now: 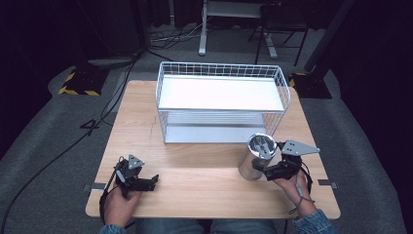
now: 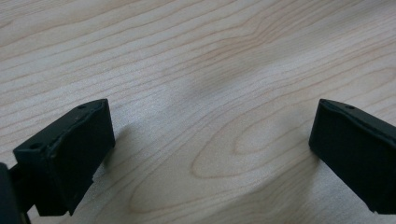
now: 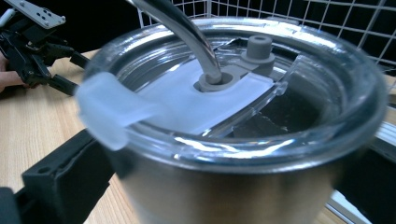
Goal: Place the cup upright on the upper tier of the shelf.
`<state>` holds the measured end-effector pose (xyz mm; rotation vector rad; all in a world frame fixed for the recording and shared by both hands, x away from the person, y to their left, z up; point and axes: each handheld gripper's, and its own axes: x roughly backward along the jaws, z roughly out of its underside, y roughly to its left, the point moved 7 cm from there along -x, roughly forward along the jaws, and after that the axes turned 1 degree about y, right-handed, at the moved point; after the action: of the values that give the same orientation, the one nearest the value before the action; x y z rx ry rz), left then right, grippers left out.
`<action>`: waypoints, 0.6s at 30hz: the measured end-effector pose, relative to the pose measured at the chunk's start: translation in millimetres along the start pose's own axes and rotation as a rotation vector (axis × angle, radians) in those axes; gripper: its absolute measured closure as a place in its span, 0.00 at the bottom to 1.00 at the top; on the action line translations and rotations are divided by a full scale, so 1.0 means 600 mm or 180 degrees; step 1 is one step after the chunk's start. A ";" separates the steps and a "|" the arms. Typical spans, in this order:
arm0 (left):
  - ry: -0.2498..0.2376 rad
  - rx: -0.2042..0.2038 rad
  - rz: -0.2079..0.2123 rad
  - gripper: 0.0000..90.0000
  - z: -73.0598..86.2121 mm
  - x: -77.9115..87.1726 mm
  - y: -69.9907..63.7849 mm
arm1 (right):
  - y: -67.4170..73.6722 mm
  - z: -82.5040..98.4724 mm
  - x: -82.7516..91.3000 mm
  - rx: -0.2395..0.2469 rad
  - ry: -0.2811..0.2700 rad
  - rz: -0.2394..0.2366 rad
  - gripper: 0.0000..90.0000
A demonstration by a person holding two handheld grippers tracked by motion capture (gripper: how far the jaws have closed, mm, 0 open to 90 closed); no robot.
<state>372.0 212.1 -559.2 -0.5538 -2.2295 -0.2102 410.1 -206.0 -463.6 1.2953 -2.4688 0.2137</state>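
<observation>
Light wooden table (image 1: 195, 180) carries the tall steel tumbler with a clear lid (image 1: 256, 157) near its right front, just before the white wire basket shelf (image 1: 220, 100), and my right gripper (image 1: 269, 168) holds it around the body. I think the smooth metal can slip or tip if my squeeze is weak, and the basket wires are close behind it, while the free room lies toward the middle, where my left gripper (image 1: 146, 183) rests with jaws wide and holding nothing.

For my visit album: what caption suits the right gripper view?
Right gripper clasping a steel tumbler with clear lid and metal straw.
</observation>
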 end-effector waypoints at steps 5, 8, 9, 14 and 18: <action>0.0000 0.0000 0.0000 0.01 0.000 0.000 0.000 | -0.001 0.008 -0.015 -0.0042 -0.0001 -0.0011 0.00; 0.0002 0.0000 -0.0001 0.01 0.000 0.000 0.000 | -0.002 0.011 -0.020 -0.0054 0.0009 -0.0016 0.00; 0.0003 0.0000 -0.0002 0.01 0.000 0.000 0.000 | -0.003 0.016 -0.025 -0.0047 0.0044 -0.0015 0.00; 0.0006 -0.0005 -0.0002 0.01 0.000 0.000 0.000 | -0.004 0.029 -0.036 -0.0120 0.0094 -0.0076 0.01; 0.0002 0.0001 -0.0001 0.01 0.000 0.000 0.000 | -0.005 0.029 -0.033 -0.0099 0.0087 -0.0100 0.02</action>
<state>371.9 212.1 -559.1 -0.5532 -2.2290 -0.2104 419.1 -197.4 -487.4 1.3086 -2.4178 0.1833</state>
